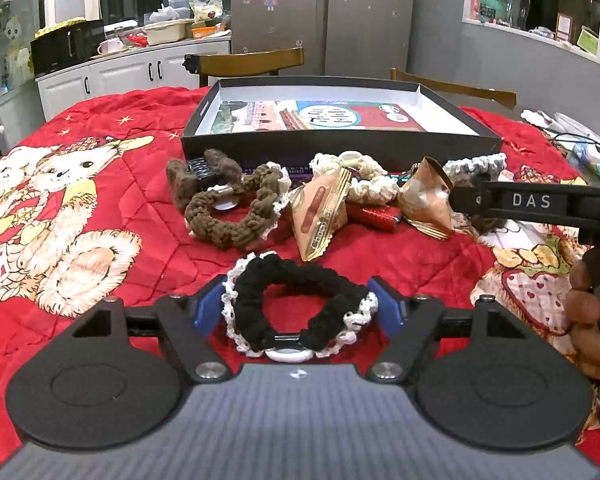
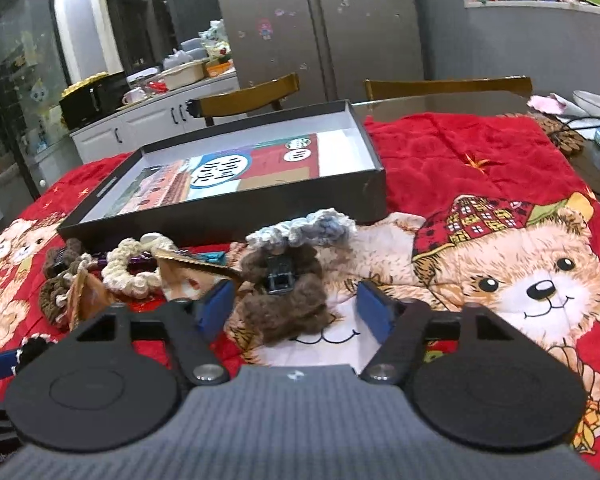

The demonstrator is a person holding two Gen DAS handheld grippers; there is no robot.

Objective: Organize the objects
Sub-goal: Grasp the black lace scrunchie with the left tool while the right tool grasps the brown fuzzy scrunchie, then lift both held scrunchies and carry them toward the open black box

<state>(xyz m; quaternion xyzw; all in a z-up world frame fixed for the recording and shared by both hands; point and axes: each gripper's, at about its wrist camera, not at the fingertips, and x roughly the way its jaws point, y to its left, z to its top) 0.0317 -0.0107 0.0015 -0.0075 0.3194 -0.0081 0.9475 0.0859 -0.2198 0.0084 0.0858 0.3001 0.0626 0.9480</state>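
A black crocheted scrunchie (image 1: 300,300) with white lace trim lies on the red cloth between the blue pads of my left gripper (image 1: 298,306). The pads stand at its lace rim on both sides and it keeps its round shape, so the gripper is open. My right gripper (image 2: 294,306) is open around a brown furry hair clip (image 2: 284,300), with a clear gap on the right side. Behind lie a brown scrunchie (image 1: 236,216), a cream scrunchie (image 1: 364,180), a grey scrunchie (image 2: 308,226) and snack packets (image 1: 320,216). A black box (image 1: 340,148) with a printed card inside stands beyond them.
A red quilted cloth (image 2: 440,152) with bear prints covers the table. One finger (image 1: 532,202) of the right gripper and a hand (image 1: 588,312) show at the right of the left wrist view. Wooden chairs (image 2: 260,96) stand behind the table. Clutter (image 2: 596,136) lies at the far right edge.
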